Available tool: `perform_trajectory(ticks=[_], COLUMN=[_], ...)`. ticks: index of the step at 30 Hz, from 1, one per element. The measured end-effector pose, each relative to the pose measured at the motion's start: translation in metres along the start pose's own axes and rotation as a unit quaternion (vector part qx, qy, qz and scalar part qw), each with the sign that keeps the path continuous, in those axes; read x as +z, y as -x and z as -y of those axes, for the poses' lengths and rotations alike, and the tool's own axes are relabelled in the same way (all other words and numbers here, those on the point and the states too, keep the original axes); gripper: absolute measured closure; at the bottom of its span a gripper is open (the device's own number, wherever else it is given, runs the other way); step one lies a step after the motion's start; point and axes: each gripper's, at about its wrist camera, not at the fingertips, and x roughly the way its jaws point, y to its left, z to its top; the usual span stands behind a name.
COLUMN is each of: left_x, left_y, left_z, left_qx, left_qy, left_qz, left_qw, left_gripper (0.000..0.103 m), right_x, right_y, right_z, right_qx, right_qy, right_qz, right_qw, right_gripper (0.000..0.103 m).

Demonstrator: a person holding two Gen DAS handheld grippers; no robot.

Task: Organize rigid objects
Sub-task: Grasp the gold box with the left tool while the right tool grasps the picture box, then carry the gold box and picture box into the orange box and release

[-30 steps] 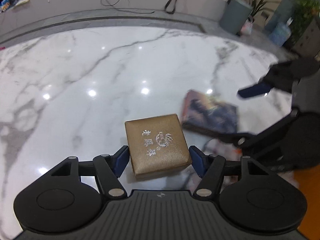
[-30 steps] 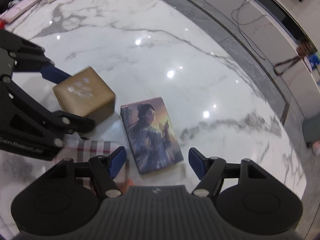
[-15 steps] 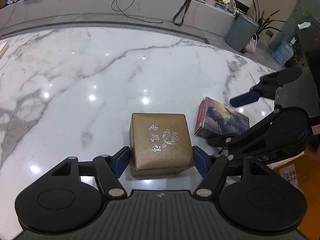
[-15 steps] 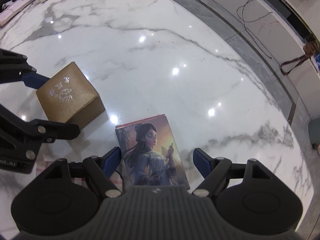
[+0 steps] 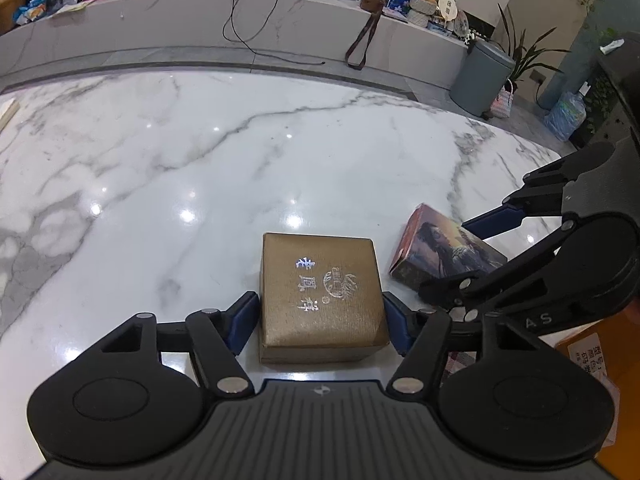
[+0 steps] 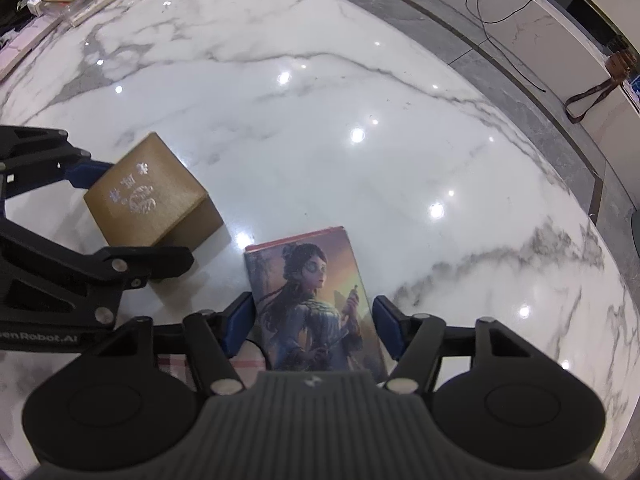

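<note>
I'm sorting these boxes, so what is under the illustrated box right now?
The illustrated box lies on the marble table; its near end sits over a plaid cloth, which peeks out beside it. The right gripper hides the rest.

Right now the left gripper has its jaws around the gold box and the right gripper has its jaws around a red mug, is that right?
Not quite. The left gripper does have its jaws around the gold box, but the right gripper has its jaws around an illustrated box picturing a woman, not a red mug. The right wrist view shows this.
</note>
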Motion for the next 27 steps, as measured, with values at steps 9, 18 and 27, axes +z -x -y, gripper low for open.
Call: perform_trajectory(ticks=[9,18,27], left_x=[-0.003,-0.004,-0.023], left_y=[0.039,0.111,0.161], left_z=[0.010,0.053,0.157], left_qx=[0.000,-0.026,-0.087], left_qy=[-0.013,-0.051,-0.197], left_qz=[0.024,0.069,0.085], left_qw=[0.9996,0.9959,0.9729], left_gripper=[0.033,0.033,0.033], right_x=[-0.007,-0.041,-0.136], right_y=[0.051,0.145,0.224], right_z=[-0.001,-0.009,0.026], right_qx=[-0.008,-0.003,-0.045], right_qy=[-0.043,-0.075,-0.164], right_qz=[0.060,0.111,0.102], right_qw=[0.997,0.991,0.980], right_gripper=[0.042,0.042,0.042])
